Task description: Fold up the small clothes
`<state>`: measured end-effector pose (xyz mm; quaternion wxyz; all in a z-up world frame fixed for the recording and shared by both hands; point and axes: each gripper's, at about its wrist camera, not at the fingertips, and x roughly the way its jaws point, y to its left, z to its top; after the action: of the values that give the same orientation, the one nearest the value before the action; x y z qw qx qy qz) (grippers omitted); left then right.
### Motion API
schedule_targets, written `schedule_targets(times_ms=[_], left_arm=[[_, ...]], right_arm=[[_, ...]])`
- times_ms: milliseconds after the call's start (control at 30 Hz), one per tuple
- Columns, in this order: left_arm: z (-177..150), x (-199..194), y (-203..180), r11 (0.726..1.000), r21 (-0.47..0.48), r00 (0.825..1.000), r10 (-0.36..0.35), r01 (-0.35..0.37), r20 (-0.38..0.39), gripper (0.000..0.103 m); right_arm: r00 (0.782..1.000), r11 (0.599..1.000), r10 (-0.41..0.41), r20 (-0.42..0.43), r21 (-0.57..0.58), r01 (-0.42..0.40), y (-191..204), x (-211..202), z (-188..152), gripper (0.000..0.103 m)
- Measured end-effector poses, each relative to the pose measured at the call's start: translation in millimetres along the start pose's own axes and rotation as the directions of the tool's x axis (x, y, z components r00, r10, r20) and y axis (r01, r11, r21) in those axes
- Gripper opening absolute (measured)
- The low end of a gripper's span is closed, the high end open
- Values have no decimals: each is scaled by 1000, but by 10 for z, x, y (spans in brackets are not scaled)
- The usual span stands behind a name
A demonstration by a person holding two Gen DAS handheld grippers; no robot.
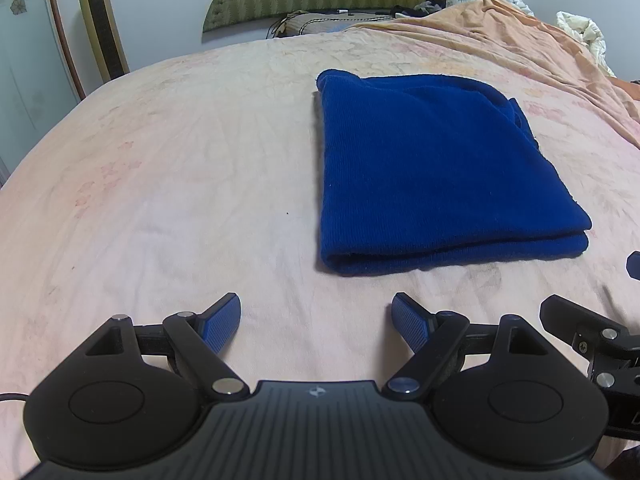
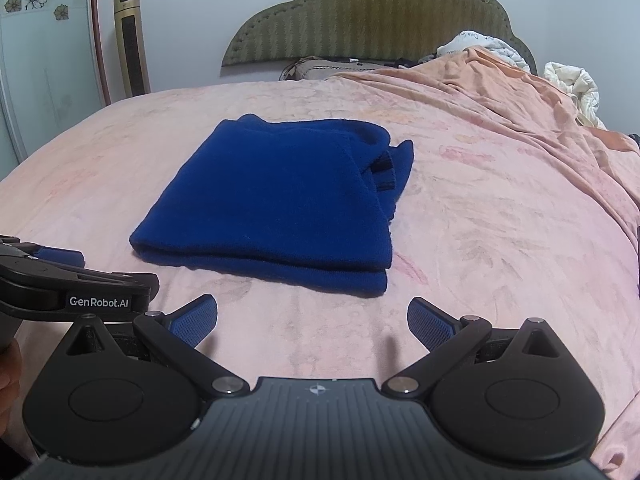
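A blue knit garment (image 1: 436,172) lies folded into a thick rectangle on the pink bed sheet (image 1: 160,184). In the right wrist view the same blue garment (image 2: 276,200) shows a dark ribbed cuff at its far right corner. My left gripper (image 1: 316,310) hovers open in front of the fold's near left corner, with nothing between its blue pads. My right gripper (image 2: 312,312) is also open and empty, just short of the garment's near edge. Part of the left gripper's body (image 2: 72,284) shows at the left edge of the right wrist view.
A green padded headboard (image 2: 368,16) stands at the far end of the bed. An orange blanket (image 2: 520,96) and white bedding (image 2: 572,88) are heaped at the far right. A gold tower fan (image 2: 130,40) stands by the left wall.
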<state>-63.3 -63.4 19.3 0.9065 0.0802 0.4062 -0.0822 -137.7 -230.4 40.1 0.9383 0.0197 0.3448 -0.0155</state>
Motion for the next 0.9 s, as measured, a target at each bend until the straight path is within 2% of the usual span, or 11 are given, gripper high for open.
schedule_targets(times_ms=[900], left_arm=[[-1,-37,-21,1000,24,1000,18,-18,17,83]], right_arm=[[1000,1000,10,3,2,-10,34,-28,10,102]])
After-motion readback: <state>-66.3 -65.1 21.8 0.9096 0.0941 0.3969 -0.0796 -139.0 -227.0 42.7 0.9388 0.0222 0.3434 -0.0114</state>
